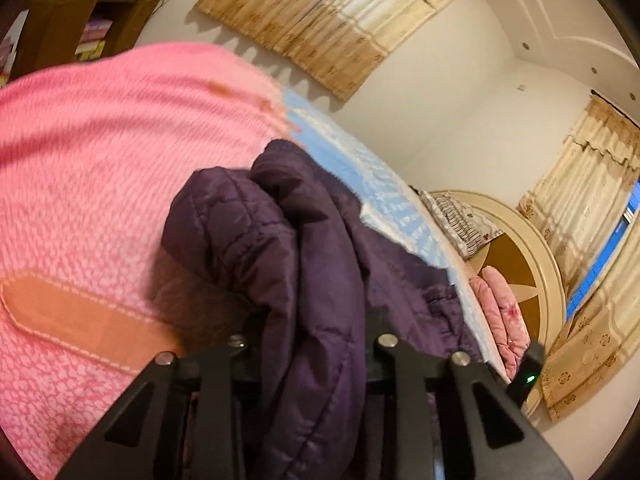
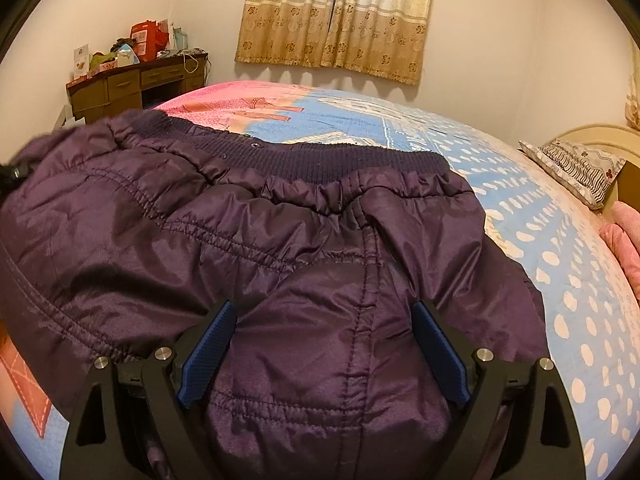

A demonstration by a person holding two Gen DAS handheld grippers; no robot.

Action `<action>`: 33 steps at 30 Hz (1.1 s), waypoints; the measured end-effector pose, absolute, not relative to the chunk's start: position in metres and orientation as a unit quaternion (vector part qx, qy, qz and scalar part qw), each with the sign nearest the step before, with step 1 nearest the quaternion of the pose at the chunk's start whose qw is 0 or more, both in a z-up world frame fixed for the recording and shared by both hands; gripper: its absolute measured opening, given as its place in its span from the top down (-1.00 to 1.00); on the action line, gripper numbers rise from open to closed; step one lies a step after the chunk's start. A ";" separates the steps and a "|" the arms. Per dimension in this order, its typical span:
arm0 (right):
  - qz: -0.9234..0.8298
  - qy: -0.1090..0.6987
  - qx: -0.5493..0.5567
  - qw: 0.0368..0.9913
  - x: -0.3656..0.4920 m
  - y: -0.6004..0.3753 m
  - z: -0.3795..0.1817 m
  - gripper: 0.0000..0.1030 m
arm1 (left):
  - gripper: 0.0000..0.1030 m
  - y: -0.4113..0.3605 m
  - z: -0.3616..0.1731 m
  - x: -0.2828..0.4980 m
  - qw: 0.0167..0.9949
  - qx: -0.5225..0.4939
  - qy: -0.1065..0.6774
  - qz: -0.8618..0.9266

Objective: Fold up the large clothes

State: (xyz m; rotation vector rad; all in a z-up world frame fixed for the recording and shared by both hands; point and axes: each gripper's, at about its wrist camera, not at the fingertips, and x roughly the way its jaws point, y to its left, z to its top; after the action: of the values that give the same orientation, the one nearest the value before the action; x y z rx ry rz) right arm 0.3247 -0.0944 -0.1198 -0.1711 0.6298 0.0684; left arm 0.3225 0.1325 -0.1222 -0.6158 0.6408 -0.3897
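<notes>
A dark purple quilted jacket with a ribbed knit hem lies spread on the bed. In the right wrist view my right gripper stands open over its near part. The blue pads sit wide apart on either side of a stitched seam without pressing the cloth. In the left wrist view a thick bunch of the jacket hangs raised between the black arms of my left gripper. That gripper is shut on the bunch, and the fabric hides its fingertips.
The bed cover is pink on one side and blue with white dots on the other. A striped pillow and a pink folded quilt lie by the round headboard. A cluttered wooden desk stands by the far wall.
</notes>
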 end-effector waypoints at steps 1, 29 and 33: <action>0.034 0.309 -0.082 0.947 0.324 -0.096 -0.120 -0.75 | 0.46 0.128 -0.115 0.322 0.887 -0.293 0.303 -0.189; 0.049 0.256 0.076 0.963 0.264 -0.203 -0.080 -0.83 | 0.47 -0.080 -0.023 0.332 0.933 -0.011 0.255 -0.253; 0.016 0.240 0.143 0.960 0.245 -0.254 -0.085 -0.83 | 0.47 -0.118 -0.035 0.325 0.931 0.052 0.252 -0.259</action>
State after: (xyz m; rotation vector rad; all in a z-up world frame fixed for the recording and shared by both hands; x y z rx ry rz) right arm 0.2452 -0.2543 -0.0845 0.2900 0.4857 0.0326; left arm 0.3252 -0.1183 -0.0347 0.1060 0.5169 -0.5299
